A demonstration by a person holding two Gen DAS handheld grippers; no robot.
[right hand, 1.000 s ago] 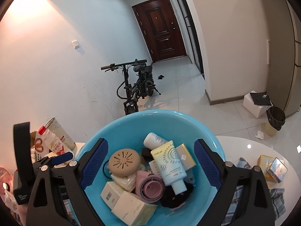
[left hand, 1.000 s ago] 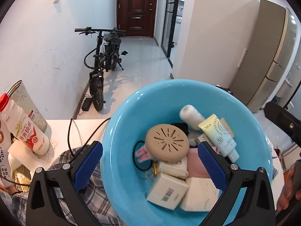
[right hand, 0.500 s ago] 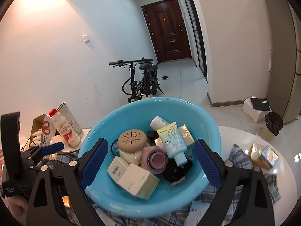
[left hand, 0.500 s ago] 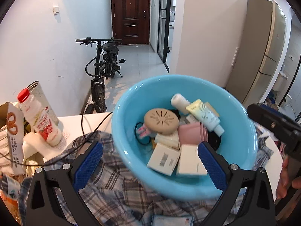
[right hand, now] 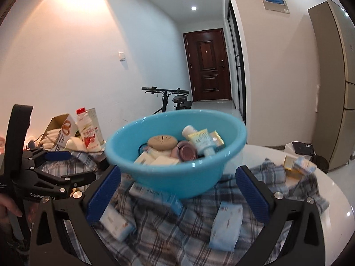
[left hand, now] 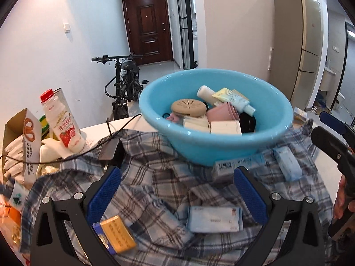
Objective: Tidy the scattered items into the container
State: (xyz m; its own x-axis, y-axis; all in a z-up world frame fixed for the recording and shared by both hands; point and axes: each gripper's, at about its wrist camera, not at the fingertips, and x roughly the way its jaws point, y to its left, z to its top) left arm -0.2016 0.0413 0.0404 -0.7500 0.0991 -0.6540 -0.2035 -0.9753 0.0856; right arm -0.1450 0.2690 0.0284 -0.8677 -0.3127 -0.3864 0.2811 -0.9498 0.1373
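A light blue basin (left hand: pixel 199 153) (right hand: pixel 168 177) stands on a plaid shirt (left hand: pixel 155 190) on the white table. It holds a tan round disc (left hand: pixel 188 108), a sunscreen tube (left hand: pixel 233 99), a pink roll (left hand: pixel 224 112) and white boxes (left hand: pixel 225 127). Loose on the shirt lie a pale blue packet (left hand: pixel 214 219) (right hand: pixel 226 223), a yellow packet (left hand: pixel 116 233) and a barcoded box (left hand: pixel 237 164). My left gripper (left hand: pixel 176 177) hangs open in front of the basin, with nothing gripped. My right gripper (right hand: pixel 177 173) is apart from the basin too, its jaws opening with nothing between the pads.
At the left stand a red-capped milk bottle (left hand: pixel 63 122), a pretzel carton (left hand: pixel 24 139) and a black adapter (left hand: pixel 109 150) with its cable. Small gold boxes (right hand: pixel 297 164) lie at the shirt's right end. A bicycle (left hand: pixel 124 84) is parked beyond the table.
Both grippers have drawn back from the basin, which now looks smaller and farther off. The plaid shirt and the loose packets on it have come into view.
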